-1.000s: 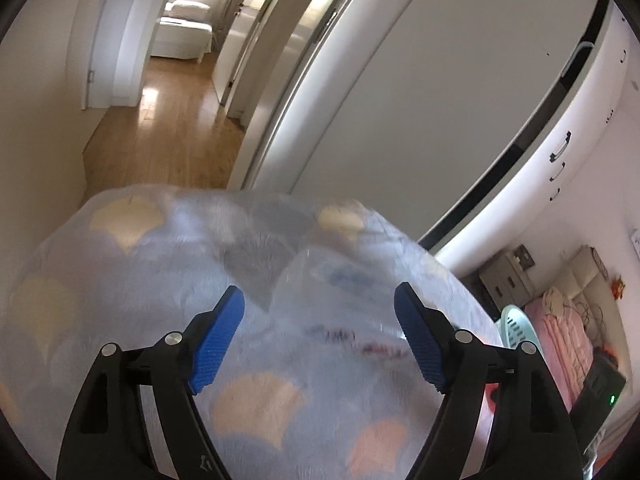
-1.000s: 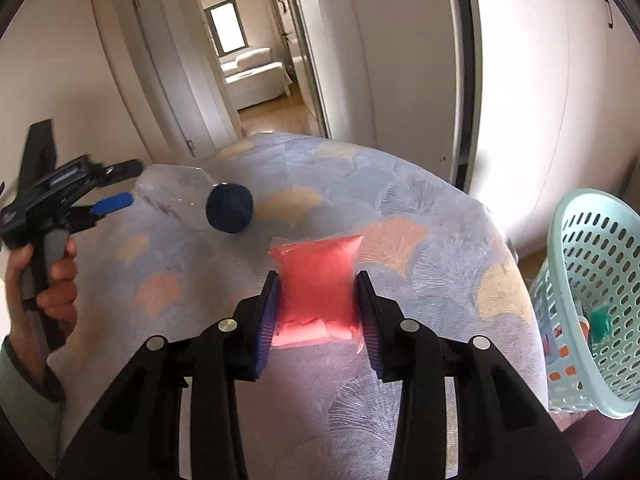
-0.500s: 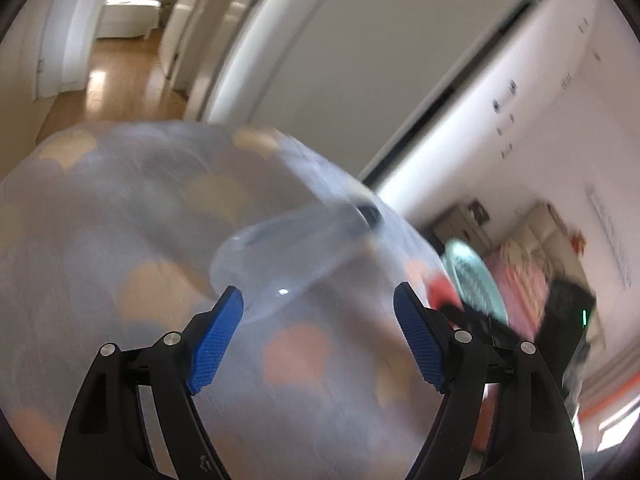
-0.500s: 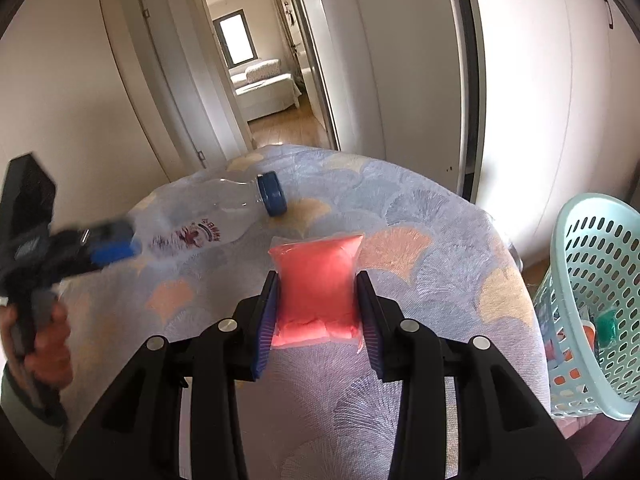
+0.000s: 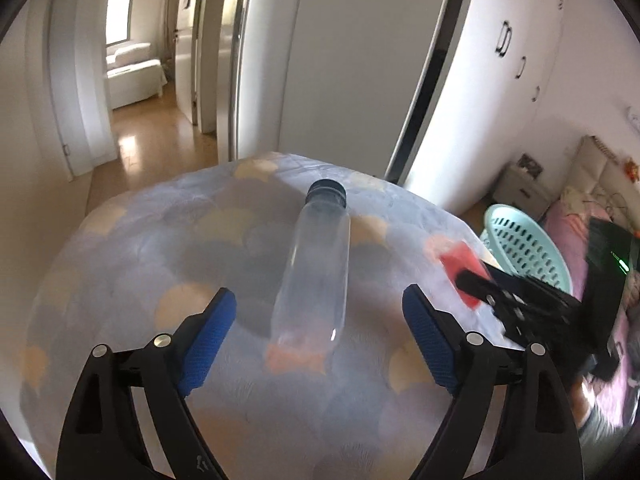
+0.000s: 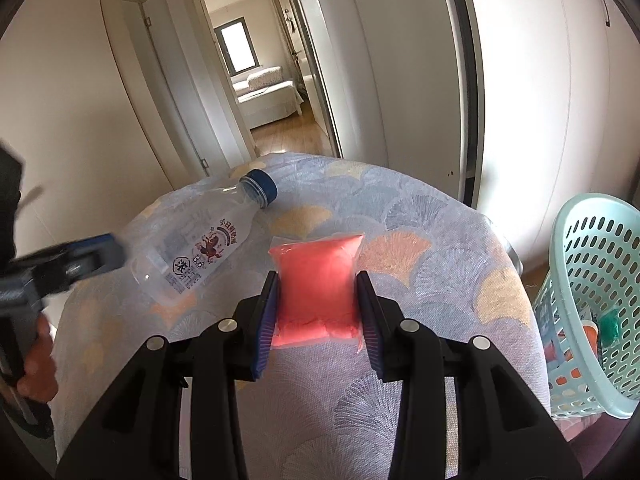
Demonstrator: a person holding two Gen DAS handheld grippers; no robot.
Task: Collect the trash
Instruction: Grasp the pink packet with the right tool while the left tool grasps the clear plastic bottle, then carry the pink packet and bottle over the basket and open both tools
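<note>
**Pouch gripped, bottle lying free**

The right gripper is clamped on a pink pouch over the patterned table; the left gripper gapes wide, its blue pads either side of a clear bottle lying on the cloth, cap pointing away; a mint basket stands beside the table's right edge, with trash inside.

A home bedroom: white wardrobe, pink bed (hallway beyond, another bedroom).
</note>
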